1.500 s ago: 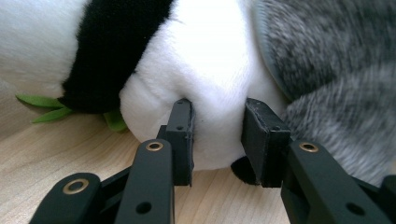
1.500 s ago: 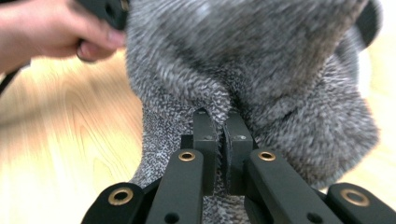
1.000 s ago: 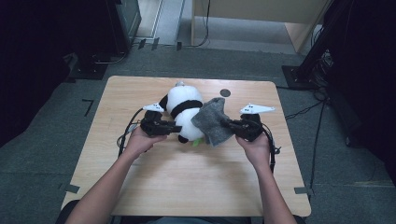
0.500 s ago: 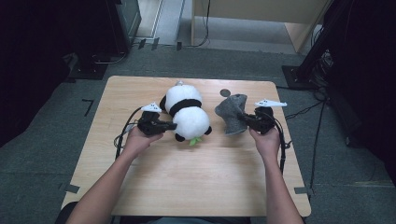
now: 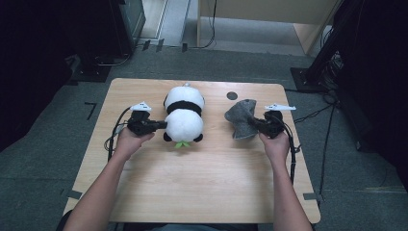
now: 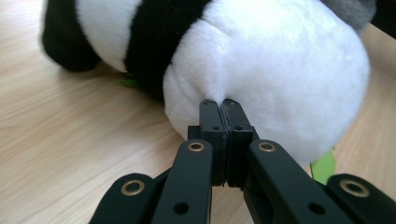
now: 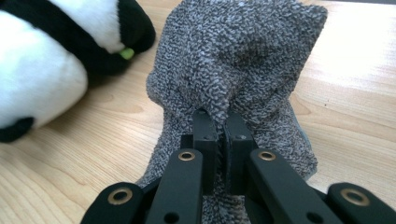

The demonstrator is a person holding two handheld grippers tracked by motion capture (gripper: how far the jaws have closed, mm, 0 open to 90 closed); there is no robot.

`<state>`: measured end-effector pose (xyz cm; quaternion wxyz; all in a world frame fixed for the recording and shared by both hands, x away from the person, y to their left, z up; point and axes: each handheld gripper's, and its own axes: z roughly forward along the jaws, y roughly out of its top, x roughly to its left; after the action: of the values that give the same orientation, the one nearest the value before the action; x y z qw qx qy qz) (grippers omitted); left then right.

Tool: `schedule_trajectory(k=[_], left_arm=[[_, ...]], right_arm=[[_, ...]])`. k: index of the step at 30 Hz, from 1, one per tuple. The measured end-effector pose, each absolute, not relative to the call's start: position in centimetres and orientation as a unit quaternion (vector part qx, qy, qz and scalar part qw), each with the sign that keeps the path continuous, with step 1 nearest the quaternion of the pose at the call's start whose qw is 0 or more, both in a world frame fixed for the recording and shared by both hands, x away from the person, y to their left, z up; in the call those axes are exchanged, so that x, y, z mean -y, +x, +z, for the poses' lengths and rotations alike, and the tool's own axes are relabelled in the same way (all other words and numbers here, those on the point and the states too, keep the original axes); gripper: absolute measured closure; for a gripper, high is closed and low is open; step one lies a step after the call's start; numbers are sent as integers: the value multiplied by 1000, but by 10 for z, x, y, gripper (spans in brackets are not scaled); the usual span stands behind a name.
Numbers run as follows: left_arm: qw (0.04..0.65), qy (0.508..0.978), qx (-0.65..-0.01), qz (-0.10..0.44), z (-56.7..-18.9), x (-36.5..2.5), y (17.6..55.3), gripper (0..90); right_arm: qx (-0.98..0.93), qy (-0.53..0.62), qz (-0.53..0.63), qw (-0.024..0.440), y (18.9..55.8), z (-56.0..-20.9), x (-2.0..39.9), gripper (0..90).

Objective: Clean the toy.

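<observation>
A black-and-white plush panda (image 5: 184,118) lies on the wooden table (image 5: 192,183), head toward the far edge. At its left side my left gripper (image 5: 161,125) is shut, and in the left gripper view its tips (image 6: 222,105) pinch a tuft of the panda's white fur (image 6: 280,70). To the right, a grey terry cloth (image 5: 240,118) stands bunched on the table, apart from the panda. My right gripper (image 5: 254,122) is shut on it. In the right gripper view the tips (image 7: 219,116) nip a fold of the cloth (image 7: 243,51), and the panda (image 7: 37,70) lies at the left.
A small green leaf (image 5: 183,143) sticks out under the panda's near end. A dark round hole (image 5: 232,95) marks the table near its far edge. Black stands and cables surround the table on the floor. Bare wood stretches across the near half.
My right gripper has carried the grey cloth off the panda and to the right, then lowered it to the table. The left hand and the panda have shifted a little to the left.
</observation>
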<state>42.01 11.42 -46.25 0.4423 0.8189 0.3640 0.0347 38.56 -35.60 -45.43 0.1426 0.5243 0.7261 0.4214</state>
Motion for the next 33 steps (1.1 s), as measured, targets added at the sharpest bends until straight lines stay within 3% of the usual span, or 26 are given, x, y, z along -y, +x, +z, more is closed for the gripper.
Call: schedule_trajectory(k=[23,33], left_arm=[[449,800,-396,40,-469,-159,429,866],[476,793,-380,33,-466,-162,427,595]], right_arm=[[-750,535,367,127,406,-498,344,850],[-743,536,378,134,403,-497,349,654]])
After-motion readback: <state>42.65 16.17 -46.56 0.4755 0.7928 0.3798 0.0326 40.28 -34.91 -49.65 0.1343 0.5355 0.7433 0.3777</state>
